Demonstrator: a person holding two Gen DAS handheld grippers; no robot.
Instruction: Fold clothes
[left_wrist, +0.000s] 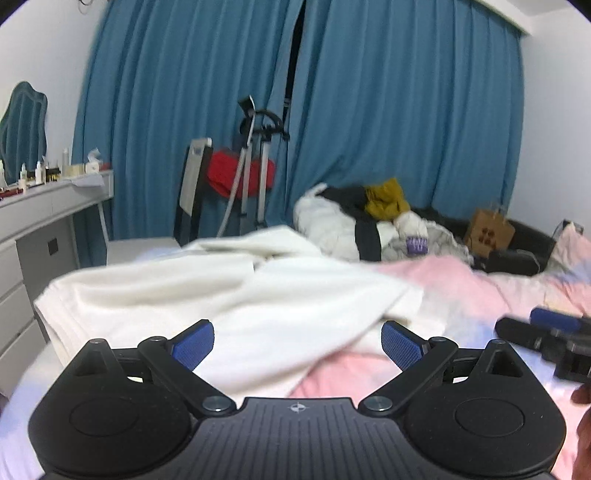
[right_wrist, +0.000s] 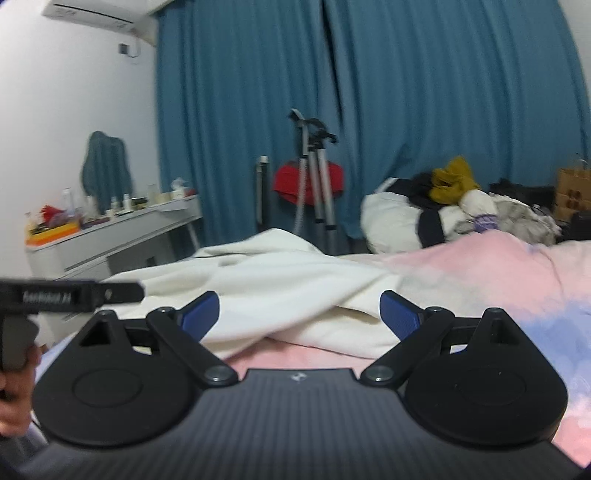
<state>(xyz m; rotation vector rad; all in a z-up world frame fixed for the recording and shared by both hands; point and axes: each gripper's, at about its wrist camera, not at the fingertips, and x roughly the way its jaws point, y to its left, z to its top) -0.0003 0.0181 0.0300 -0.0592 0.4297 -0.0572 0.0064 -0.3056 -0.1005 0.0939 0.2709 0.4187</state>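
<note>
Risk: both claws, left (left_wrist: 297, 345) and right (right_wrist: 299, 314), gape empty; cloth (left_wrist: 207, 295) at twelve o'clock is rumpled, so a grab may snag extra layers.

Both wrist views face the curtains (left_wrist: 369, 110) across the bed (right_wrist: 498, 266).

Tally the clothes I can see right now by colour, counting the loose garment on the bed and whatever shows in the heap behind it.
White garment spread on the bed: 1
White bundle in the heap: 1
Black piece across the heap: 1
Mustard-yellow piece on top of the heap: 1
Grey-white crumpled piece: 1
Total: 5 visible, though the heap may hide more.
</note>
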